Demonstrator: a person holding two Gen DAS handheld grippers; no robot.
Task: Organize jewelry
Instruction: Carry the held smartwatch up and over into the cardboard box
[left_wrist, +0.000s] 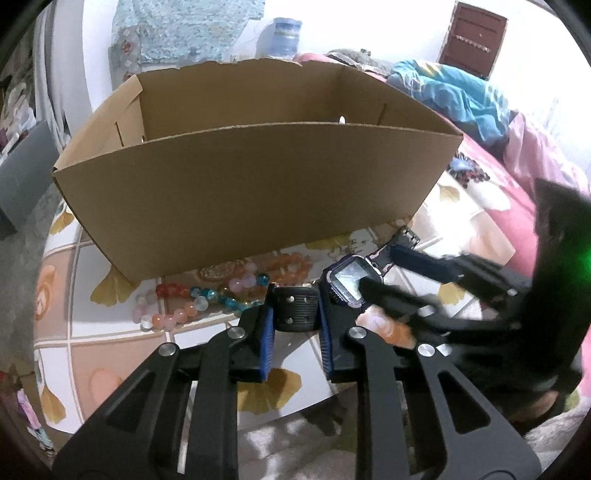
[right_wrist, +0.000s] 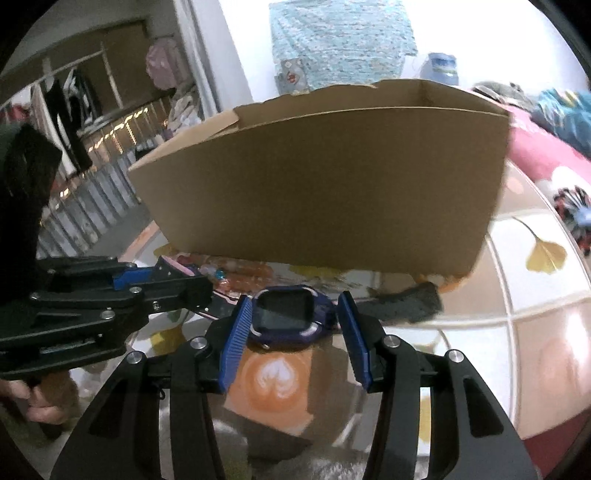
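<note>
Item: smartwatch (right_wrist: 286, 314), purple case, dark screen, lying on table (right_wrist: 535, 332) before cardboard box (right_wrist: 325, 184).
Right gripper (right_wrist: 295, 325): blue pads pinched on watch case sides.
Left gripper (left_wrist: 295, 314): pads pinched on black ribbed strap (left_wrist: 295, 308).
Bead bracelets (left_wrist: 207, 299): loose, between watch and box.
Risks judged: strap strained if grippers pulled apart; watch twisted out of pinch by uneven lift; beads swept off by dragged strap; box wall struck, item dropped short.

My open brown cardboard box (left_wrist: 255, 192) hid its own floor and the far part of the round patterned table (right_wrist: 535, 314). The coloured glass bead bracelets (left_wrist: 207, 295) lay partly behind my left gripper (left_wrist: 295, 310), and my right gripper (left_wrist: 388, 273) showed blurred.
</note>
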